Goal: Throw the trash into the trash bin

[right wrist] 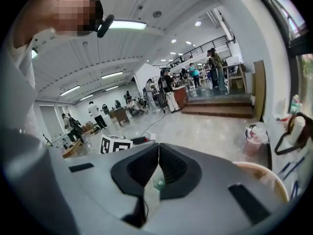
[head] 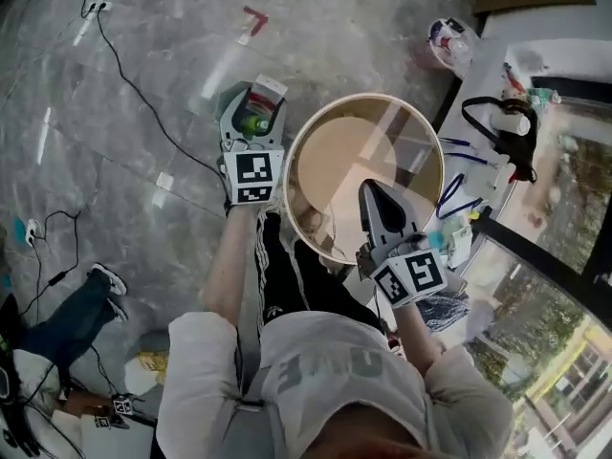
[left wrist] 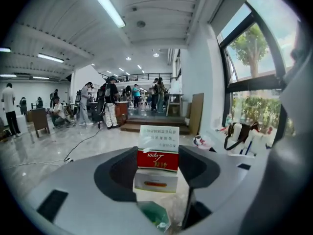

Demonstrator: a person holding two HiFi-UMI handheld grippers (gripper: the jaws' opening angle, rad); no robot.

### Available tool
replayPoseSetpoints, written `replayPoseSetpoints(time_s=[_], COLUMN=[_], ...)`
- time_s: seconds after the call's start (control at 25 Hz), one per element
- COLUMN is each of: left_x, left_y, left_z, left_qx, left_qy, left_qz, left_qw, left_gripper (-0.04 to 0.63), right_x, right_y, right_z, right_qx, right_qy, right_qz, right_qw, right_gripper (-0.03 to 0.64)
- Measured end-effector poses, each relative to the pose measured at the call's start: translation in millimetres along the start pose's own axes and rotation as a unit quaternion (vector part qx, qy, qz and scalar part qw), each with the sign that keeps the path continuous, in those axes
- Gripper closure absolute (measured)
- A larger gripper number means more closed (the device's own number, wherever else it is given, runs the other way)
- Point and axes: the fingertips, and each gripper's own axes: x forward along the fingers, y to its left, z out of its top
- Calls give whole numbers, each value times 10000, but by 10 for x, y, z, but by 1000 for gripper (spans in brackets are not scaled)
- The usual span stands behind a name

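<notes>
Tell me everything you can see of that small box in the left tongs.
The small box looks like printed cardboard: white on top with lines of print, a red band across the middle, white below with a short orange stripe. The print shows upside down. It stands upright, pinched on both sides by the dark pads of the left tongs. In the head view it sits over the floor, just left of the round trash bin, not above its opening.

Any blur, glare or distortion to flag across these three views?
Head view: fairly sharp, streaky glare on the glossy grey floor. Left gripper view: fisheye bending, black corners, bright window; the red-and-white carton is sharp. Right gripper view: same fisheye, ceiling strip light blown out.
</notes>
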Motion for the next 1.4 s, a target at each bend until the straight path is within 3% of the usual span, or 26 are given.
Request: replayPoseSetpoints(time_s=[0.12, 0.28, 0.32, 0.4, 0.52, 0.88, 1.08, 1.24, 1.4], left_x=[394, 739, 800, 842, 811, 339, 17, -441, -984], left_y=[424, 642, 668, 662, 625, 836, 958, 998, 872], left_z=[-914, -1882, -2016, -2159, -2169, -1943, -1565, -708, 628], left_qx=[-29, -227, -326, -499, -547, -717, -758, -899, -653], left_qy=[544, 1157, 1248, 1310, 1204, 859, 605, -54, -1004], left_qz=[208, 138, 130, 133, 170, 538, 662, 918, 1026], left_qw=[9983, 9929, 9916, 9900, 9911, 9923, 9931, 9917, 9875], left_gripper=[331, 330, 328, 255, 220, 210, 210, 211, 212], right_x=[471, 786, 827, 840, 849, 909, 823, 694, 537], right_y=[-54, -64, -63, -57, -22, 518, 869, 1229, 1426], right_z=[-459, -944, -1028, -1161, -1257, -1138, -945, -527, 375], right_qx=[49, 37, 53, 112, 66, -223, -314, -572, -752], right_qy=[414, 972, 1081, 1294, 1484, 1404, 1214, 888, -139], right_qz=[37, 89, 130, 197, 295, 847, 1150, 1481, 1615], right_qw=[9991, 9952, 9940, 9913, 9885, 9862, 9854, 9833, 9839], right_gripper=[603, 603, 603, 603, 603, 603, 603, 603, 603])
